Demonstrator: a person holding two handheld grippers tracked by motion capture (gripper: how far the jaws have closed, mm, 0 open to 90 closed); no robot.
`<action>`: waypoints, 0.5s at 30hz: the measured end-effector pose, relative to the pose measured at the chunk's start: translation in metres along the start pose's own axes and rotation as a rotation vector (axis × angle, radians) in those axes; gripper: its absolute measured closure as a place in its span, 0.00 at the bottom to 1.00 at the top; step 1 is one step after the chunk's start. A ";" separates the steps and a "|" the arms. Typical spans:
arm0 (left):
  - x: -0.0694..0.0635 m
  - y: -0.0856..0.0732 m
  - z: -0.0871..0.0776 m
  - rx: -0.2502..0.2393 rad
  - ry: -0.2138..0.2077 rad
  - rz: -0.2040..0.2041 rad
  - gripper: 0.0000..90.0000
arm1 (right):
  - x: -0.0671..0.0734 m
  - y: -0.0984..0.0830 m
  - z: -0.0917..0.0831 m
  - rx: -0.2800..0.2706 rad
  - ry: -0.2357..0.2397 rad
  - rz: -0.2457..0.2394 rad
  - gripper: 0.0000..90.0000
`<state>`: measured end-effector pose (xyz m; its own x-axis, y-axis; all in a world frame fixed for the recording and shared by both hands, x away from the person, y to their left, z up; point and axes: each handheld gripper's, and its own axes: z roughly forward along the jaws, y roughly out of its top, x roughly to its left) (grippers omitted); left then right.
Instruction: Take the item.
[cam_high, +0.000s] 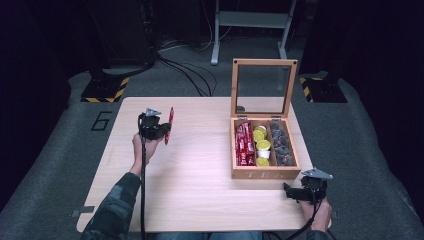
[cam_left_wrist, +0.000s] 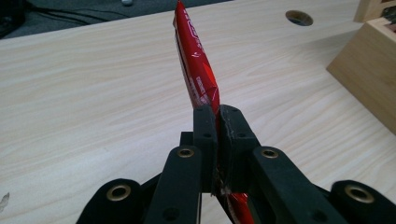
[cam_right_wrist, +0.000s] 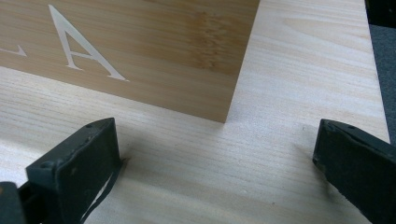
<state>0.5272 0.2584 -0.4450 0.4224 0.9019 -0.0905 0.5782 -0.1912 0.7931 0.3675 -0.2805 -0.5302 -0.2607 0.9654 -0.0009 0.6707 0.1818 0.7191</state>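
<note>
High view: pale rectangular wooden table (cam_high: 200, 165) on grey carpet, with an open wooden tea box with a glass-paned lid (cam_high: 264, 145) standing near the right edge, lid propped upright toward the far edge. Three compartments inside: red packets at the left, yellow-topped cups in the middle, dark pieces at the right, too small to name with confidence. Left gripper (cam_high: 160, 131) held over the left half of the table toward the far edge, well apart from the box, with a long thin red foil packet (cam_high: 170, 125) pinched at its tip and standing nearly upright. Right gripper (cam_high: 291, 190) resting by the near right corner, just beside the front of the box. Left gripper view: black jaws pressed together on the red foil packet (cam_left_wrist: 198, 74), clamped near its lower end, the rest rising tilted above the pads; bare tabletop (cam_left_wrist: 84, 93) beneath, and a corner of the box (cam_left_wrist: 369, 74) at the right. Right gripper view: jaws spread wide with nothing between them, tips low over the tabletop (cam_right_wrist: 210, 177), the front wall of the box (cam_right_wrist: 154, 51) with pale inlaid letters just ahead, its corner between the two jaws.
</note>
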 end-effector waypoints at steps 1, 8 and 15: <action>0.001 -0.001 0.001 0.001 0.002 -0.005 0.95 | 0.000 0.000 0.000 0.000 0.000 0.000 0.00; 0.010 -0.010 0.011 0.041 0.013 -0.011 0.95 | 0.000 0.000 0.000 0.000 0.000 0.000 0.00; 0.016 -0.016 0.019 0.083 0.031 -0.015 0.95 | 0.000 0.000 0.000 -0.001 -0.001 0.001 0.00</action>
<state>0.5378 0.2688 -0.4703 0.3926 0.9160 -0.0824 0.6406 -0.2080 0.7391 0.3675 -0.2804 -0.5302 -0.2596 0.9657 -0.0010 0.6704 0.1810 0.7195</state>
